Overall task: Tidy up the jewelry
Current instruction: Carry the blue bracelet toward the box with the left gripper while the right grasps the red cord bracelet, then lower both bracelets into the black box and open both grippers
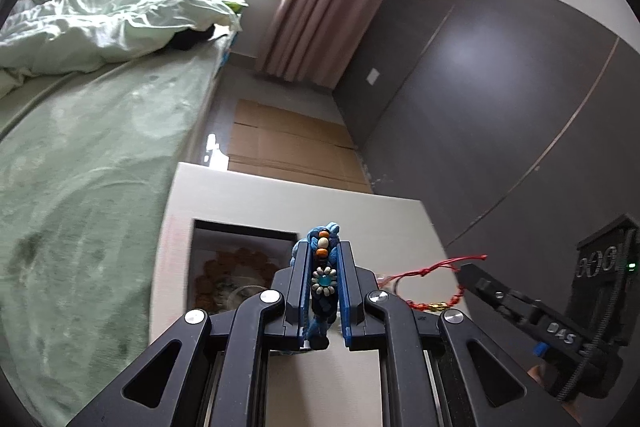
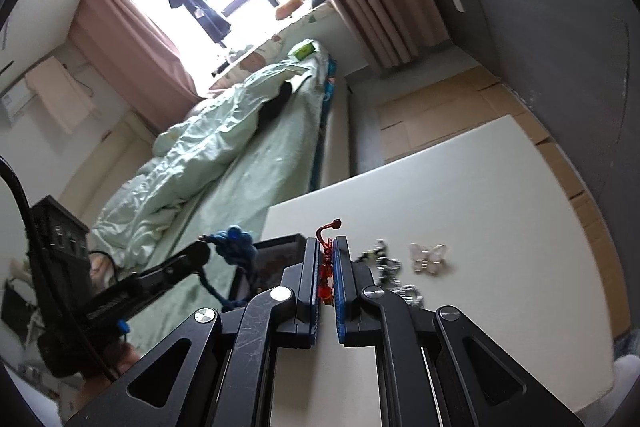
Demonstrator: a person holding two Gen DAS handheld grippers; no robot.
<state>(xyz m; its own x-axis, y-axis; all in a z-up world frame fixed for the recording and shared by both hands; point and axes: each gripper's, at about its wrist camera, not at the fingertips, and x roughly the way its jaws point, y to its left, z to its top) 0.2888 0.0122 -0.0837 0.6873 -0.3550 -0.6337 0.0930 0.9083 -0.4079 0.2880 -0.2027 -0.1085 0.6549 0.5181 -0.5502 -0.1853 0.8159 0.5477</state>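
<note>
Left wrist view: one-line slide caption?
Left gripper jaws clamp a blue braided bracelet above the open jewelry box; right gripper holds a red cord bracelet.

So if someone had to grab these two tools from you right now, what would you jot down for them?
Left gripper: shut on the blue braided bracelet, above the open jewelry box.
Right gripper: shut on the red cord bracelet, lifted over the white table.
Done: some beads lie in the box.
Left: box both bracelets, then the butterfly piece and the dark-and-silver chain lying on the table.
</note>
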